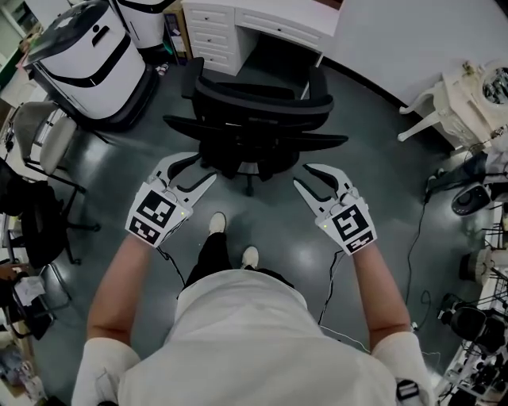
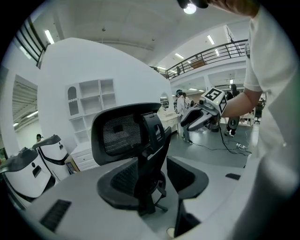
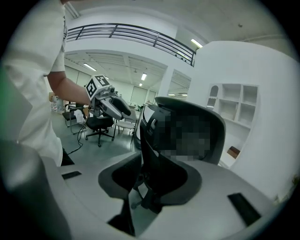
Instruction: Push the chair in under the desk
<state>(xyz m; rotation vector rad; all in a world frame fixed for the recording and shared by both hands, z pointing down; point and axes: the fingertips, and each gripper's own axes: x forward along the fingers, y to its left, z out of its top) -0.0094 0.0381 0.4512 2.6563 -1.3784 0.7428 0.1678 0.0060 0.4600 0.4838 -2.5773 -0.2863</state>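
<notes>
Black office chair (image 1: 258, 119) stands just short of the white desk (image 1: 274, 22), its back toward the person. Left gripper (image 1: 203, 169) and right gripper (image 1: 304, 176) flank the backrest without touching it. Both have jaws wide and empty, probably placed for an even two-sided push.

Black mesh chair (image 1: 254, 127), upright, facing white desk (image 1: 262, 20), partly under

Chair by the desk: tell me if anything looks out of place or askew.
The black chair stands out on the floor before the white desk, its back short of the opening, not tucked in. The left tongs and right tongs are open and off it. Nothing spilled or damaged.
</notes>
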